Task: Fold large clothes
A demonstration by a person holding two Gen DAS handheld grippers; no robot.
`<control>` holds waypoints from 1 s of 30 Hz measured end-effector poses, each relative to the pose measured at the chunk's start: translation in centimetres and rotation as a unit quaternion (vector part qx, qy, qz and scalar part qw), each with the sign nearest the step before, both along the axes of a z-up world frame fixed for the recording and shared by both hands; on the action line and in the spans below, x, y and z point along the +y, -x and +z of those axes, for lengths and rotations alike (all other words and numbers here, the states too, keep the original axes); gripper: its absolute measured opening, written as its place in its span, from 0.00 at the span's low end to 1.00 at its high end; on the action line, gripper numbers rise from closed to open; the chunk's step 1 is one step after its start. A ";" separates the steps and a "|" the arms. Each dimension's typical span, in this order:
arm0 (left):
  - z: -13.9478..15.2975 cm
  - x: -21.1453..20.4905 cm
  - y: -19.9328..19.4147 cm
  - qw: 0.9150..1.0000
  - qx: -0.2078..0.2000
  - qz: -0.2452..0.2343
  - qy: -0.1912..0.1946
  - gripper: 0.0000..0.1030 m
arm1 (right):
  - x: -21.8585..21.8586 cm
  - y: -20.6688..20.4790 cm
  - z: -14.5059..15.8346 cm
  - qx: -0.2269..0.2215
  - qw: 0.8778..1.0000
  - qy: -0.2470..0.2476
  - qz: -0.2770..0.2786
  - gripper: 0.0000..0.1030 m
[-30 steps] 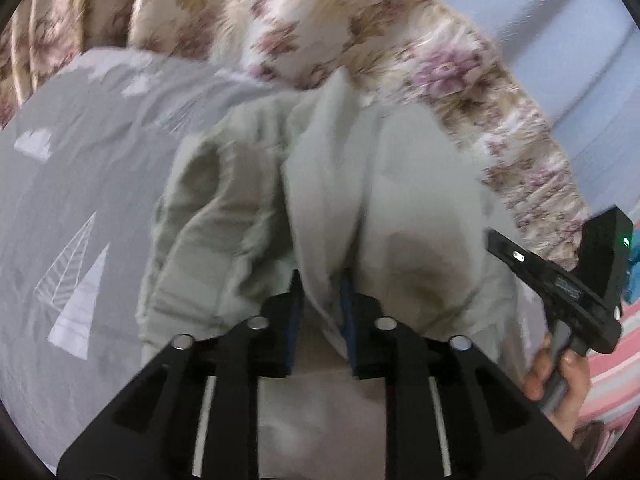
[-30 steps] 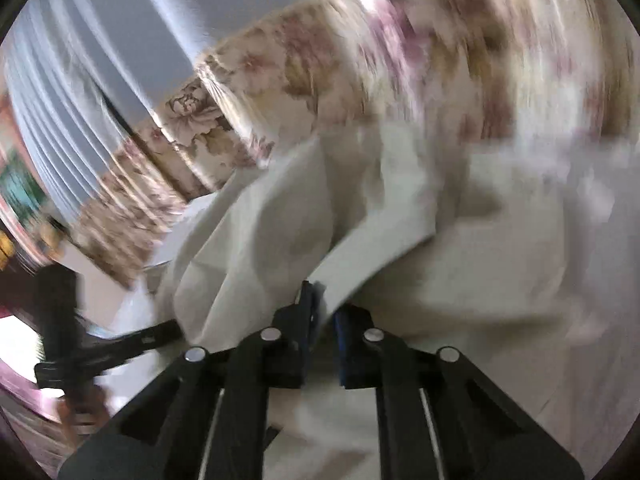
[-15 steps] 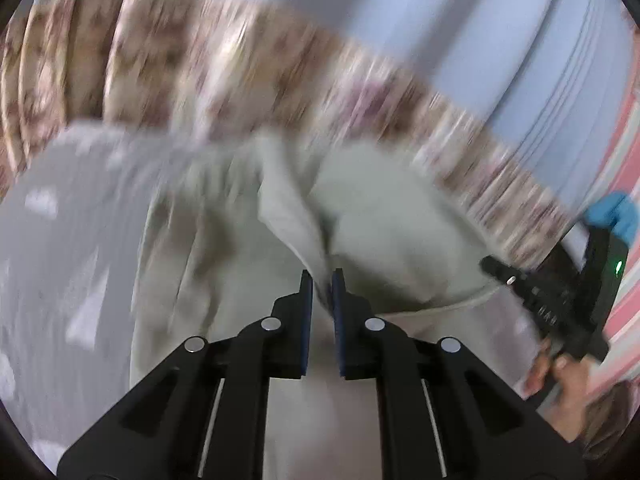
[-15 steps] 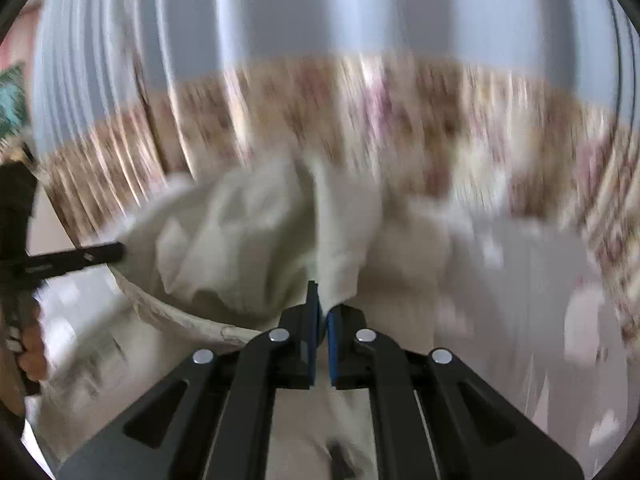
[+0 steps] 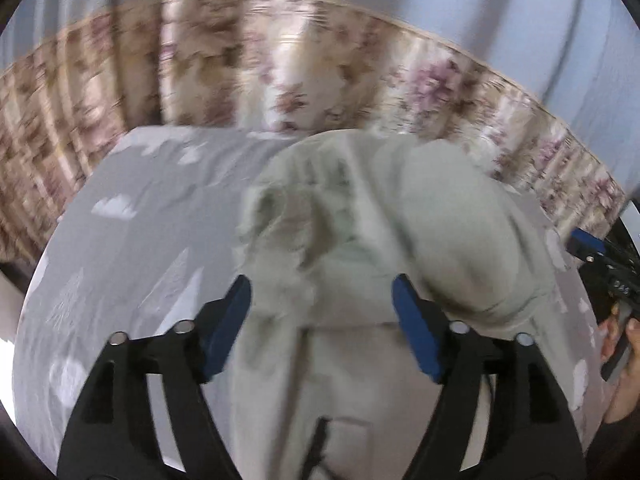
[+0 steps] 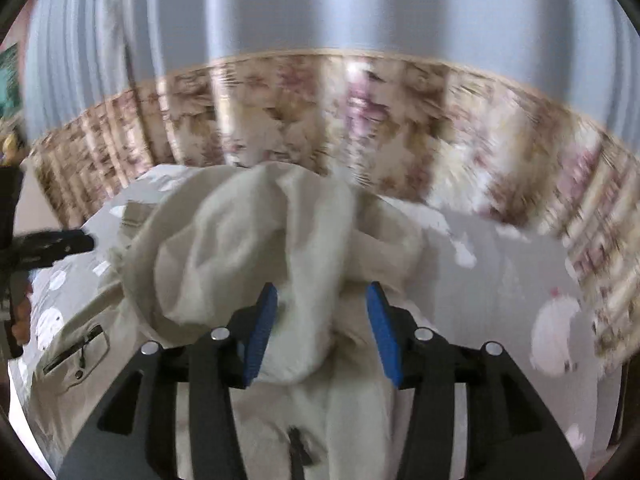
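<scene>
A: What has just been changed?
B: Both jaws have just been opened; the garment point(image 5: 360, 248) was released by the left hand-held gripper point(image 5: 320, 312) and right hand-held gripper point(image 6: 322, 328).
A: Where is it left?
B: Heaped on the bed point(image 5: 132, 248); through the blur, one fold seems laid.

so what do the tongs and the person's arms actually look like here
Both tongs are matte black, with angular cut-out arms, round silver pivot screws and flat blue pads: the left tongs, the right tongs. In the left wrist view the right tongs show small white markings on their black body, and a dark sleeve covers the wrist behind them.
</scene>
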State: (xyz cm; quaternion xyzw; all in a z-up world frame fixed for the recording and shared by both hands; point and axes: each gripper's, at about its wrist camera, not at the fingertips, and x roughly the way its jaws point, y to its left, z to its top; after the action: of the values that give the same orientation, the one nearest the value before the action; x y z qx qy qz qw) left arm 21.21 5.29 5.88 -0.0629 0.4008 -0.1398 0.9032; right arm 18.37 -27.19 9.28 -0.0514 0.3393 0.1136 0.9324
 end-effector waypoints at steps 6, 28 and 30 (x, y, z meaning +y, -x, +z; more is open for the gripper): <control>-3.2 -5.2 -4.7 0.995 0.072 -0.070 -0.008 0.49 | 3.4 -4.2 -3.8 0.049 0.994 0.092 0.038 0.40; -5.1 0.9 -4.1 0.998 0.046 0.001 -0.053 0.83 | -1.6 -1.9 -4.0 0.008 1.000 0.019 -0.019 0.44; -6.4 1.3 -5.5 0.996 0.071 0.016 -0.050 0.83 | -0.5 -3.3 -5.6 0.029 0.999 0.036 -0.003 0.44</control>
State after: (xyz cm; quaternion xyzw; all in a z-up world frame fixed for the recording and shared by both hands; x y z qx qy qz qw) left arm 26.75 6.61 -0.48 -0.0336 0.4697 -0.1002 0.8765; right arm 21.63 -27.74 3.66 -0.0809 0.3702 0.1001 0.9200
